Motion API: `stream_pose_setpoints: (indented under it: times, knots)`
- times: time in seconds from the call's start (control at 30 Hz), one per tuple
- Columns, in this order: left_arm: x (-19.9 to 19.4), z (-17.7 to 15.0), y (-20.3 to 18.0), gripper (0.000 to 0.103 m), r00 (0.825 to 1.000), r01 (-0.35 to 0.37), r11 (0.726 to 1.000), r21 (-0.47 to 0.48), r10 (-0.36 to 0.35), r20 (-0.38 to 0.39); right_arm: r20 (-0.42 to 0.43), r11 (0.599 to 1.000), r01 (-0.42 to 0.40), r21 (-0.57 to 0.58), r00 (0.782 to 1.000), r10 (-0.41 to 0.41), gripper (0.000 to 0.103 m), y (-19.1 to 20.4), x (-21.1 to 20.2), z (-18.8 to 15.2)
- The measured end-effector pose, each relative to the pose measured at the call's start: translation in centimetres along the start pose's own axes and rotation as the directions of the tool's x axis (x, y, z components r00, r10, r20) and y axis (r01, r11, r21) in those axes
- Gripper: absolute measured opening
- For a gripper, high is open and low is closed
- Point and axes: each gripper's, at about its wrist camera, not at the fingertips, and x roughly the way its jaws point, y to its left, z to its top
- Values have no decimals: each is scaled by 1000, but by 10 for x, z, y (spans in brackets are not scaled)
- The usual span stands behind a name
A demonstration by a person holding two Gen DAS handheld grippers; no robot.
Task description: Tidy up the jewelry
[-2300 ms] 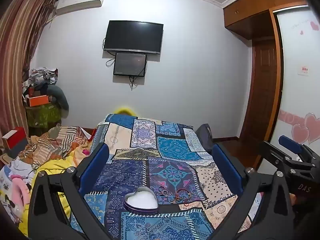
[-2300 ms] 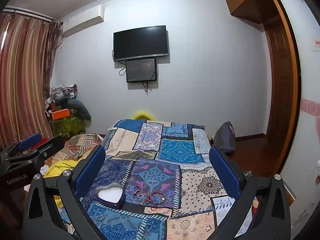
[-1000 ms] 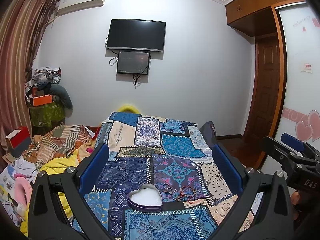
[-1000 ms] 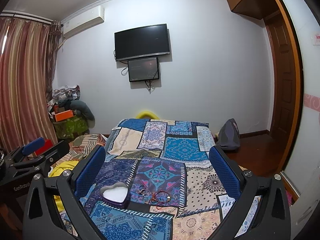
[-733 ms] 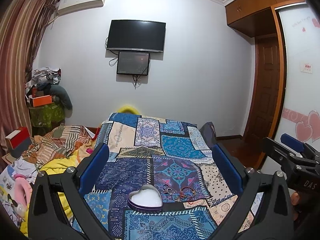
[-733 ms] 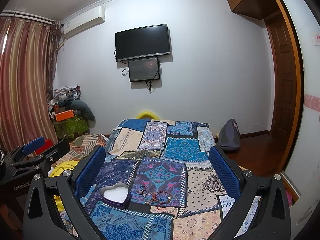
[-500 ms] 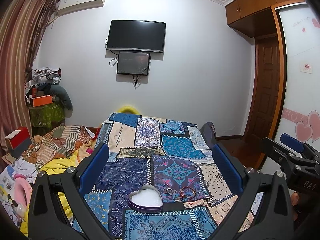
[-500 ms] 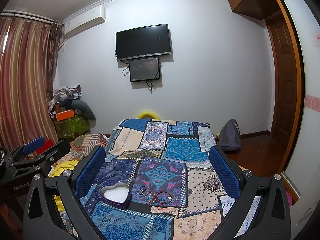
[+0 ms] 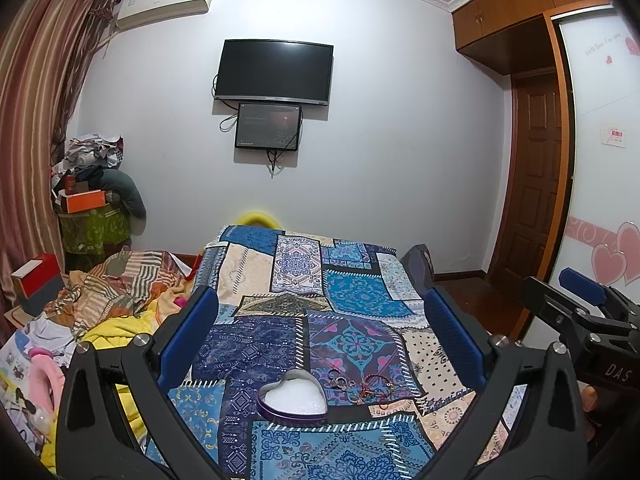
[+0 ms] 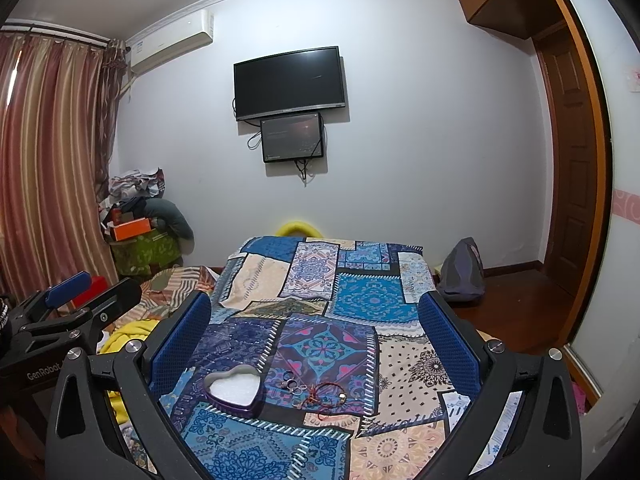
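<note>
A purple heart-shaped tin (image 9: 293, 398) (image 10: 234, 391) with a white foam lining lies open on a patchwork-covered table (image 9: 352, 292) (image 10: 280, 264). Just right of the tin lies a small heap of rings (image 9: 340, 379) (image 10: 293, 385) and red cord bracelets (image 9: 370, 386) (image 10: 326, 394). My left gripper (image 9: 320, 340) is open, held above and short of the tin. My right gripper (image 10: 316, 338) is open too, with the jewelry low between its blue pads. Each gripper shows at the side of the other's view.
Rumpled bedding and clothes (image 9: 100, 296) lie left of the table. A stack of boxes and bags (image 9: 92, 208) stands in the far left corner. A grey backpack (image 10: 460, 276) sits on the floor at the right, near a wooden door (image 9: 536, 200). A TV (image 9: 274, 70) hangs on the far wall.
Both views have risen and drifted slightly compared with 2.3 s ago; the tin and jewelry sit a little more centred. Nothing on the table has moved, and both grippers stay open.
</note>
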Motion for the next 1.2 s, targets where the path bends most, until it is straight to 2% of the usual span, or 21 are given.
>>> stream_pose_setpoints:
  times: [0.47,0.8,1.03,1.2]
  knots:
    - [0,0,1,103,1000,-1,1000,2,1,1,-6,1000,-3,1,1000,3,103,0,1,-2]
    - [12,-3,2,103,1000,-7,1000,0,7,-19,-38,1000,28,9,999,-28,103,-12,15,-7]
    - [42,-16,2,103,996,-21,1000,-1,20,-92,-122,995,100,-2,987,-100,103,-32,38,-24]
    - [79,-40,2,103,977,-19,1000,-3,17,-212,-217,993,116,-9,969,-115,103,-48,59,-43]
